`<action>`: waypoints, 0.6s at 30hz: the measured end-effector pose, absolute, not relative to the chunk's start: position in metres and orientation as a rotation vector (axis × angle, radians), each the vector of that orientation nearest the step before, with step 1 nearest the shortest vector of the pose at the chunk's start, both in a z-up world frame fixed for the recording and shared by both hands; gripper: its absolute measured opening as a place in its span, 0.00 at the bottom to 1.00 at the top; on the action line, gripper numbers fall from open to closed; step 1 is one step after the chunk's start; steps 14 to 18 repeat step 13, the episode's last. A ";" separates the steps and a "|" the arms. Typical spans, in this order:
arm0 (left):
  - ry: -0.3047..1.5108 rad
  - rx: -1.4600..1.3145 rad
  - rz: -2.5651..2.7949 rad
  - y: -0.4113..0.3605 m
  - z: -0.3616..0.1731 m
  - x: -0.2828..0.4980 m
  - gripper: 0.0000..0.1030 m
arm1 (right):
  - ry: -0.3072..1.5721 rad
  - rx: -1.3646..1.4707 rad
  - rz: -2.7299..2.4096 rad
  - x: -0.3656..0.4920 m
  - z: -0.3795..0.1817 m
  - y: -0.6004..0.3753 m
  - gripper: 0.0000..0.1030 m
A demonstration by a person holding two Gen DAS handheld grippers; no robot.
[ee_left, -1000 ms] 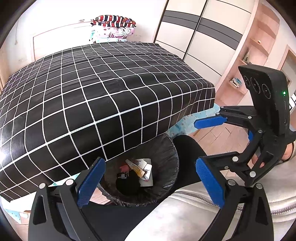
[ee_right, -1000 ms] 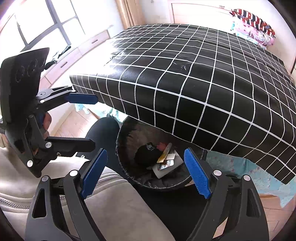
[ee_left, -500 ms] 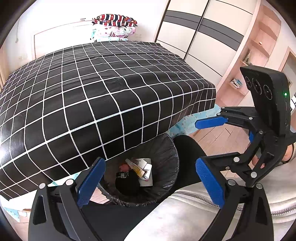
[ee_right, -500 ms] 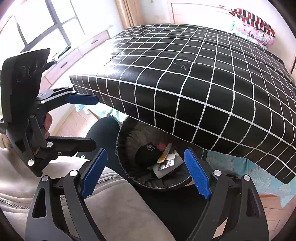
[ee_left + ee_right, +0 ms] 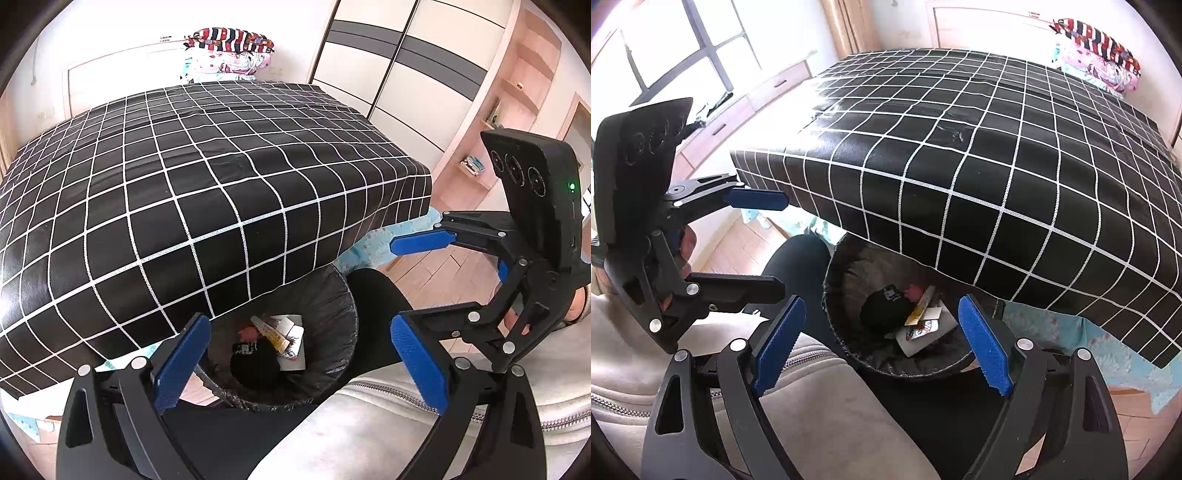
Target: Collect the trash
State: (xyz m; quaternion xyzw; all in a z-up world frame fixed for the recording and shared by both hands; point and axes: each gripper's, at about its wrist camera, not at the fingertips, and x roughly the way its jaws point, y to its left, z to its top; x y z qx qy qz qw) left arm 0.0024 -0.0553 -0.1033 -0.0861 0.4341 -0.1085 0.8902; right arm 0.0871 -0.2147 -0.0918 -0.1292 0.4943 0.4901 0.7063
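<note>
1. Both grippers are pointed down at a trash bin [image 5: 332, 295] that sits on the floor right at the near edge of the bed [image 5: 184, 184], partly tucked under the overhang of the black cover with the white grid.
2. The bin has a black bag lining it. Inside there's a black crumpled thing [image 5: 255, 365], a yellow wrapper [image 5: 273, 332], a white carton or paper piece [image 5: 293, 343] and something small and pink [image 5: 248, 334]. Same pile shows up in the right wrist view, wrapper [image 5: 921, 306] leaning across the white piece.
3. Left gripper [image 5: 295, 363]: jaws spread wide, nothing between the blue pads, just the bin visible through the gap.
4. Right gripper [image 5: 882, 343]: also wide open and empty, hovering above the bin's near side.
5. Each gripper shows up in the other's camera, off to the side, both clearly gaping.
6. The person's dark trouser leg [image 5: 376, 306] is right beside the bin, and a light grey jacket [image 5: 820, 413] with a zip fills the near bottom of both views.
7. Far end of the bed has a stack of folded bedding [image 5: 229, 51]; wardrobe [image 5: 399, 74] on the right in the left wrist view, window [image 5: 683, 44] on the left in the right wrist view.
</note>
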 end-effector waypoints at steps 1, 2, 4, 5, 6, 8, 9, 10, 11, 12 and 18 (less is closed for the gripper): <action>0.902 -0.179 -0.225 -0.055 -0.103 0.002 0.92 | 1.098 -0.287 1.088 0.087 -0.092 -0.215 0.83; 0.902 -0.180 -0.224 -0.055 -0.104 0.003 0.92 | 1.098 -0.287 1.089 0.087 -0.092 -0.215 0.83; 0.904 -0.181 -0.223 -0.055 -0.104 0.003 0.92 | 1.098 -0.286 1.088 0.088 -0.091 -0.215 0.83; 0.904 -0.181 -0.223 -0.055 -0.104 0.003 0.92 | 1.098 -0.286 1.087 0.088 -0.090 -0.215 0.83; 0.903 -0.180 -0.224 -0.055 -0.104 0.003 0.92 | 1.098 -0.286 1.087 0.088 -0.090 -0.215 0.83; 0.904 -0.179 -0.226 -0.055 -0.104 0.003 0.92 | 1.098 -0.286 1.087 0.088 -0.090 -0.215 0.83; 0.905 -0.178 -0.226 -0.055 -0.104 0.003 0.92 | 1.098 -0.286 1.087 0.088 -0.090 -0.215 0.83; 0.906 -0.178 -0.227 -0.055 -0.105 0.003 0.92 | 1.097 -0.286 1.087 0.088 -0.090 -0.215 0.83; 0.906 -0.177 -0.228 -0.055 -0.105 0.003 0.92 | 1.097 -0.285 1.087 0.088 -0.090 -0.215 0.83; 0.905 -0.177 -0.229 -0.055 -0.105 0.003 0.92 | 1.098 -0.286 1.087 0.088 -0.090 -0.215 0.83; 0.905 -0.177 -0.229 -0.055 -0.105 0.003 0.92 | 1.098 -0.286 1.087 0.088 -0.090 -0.215 0.83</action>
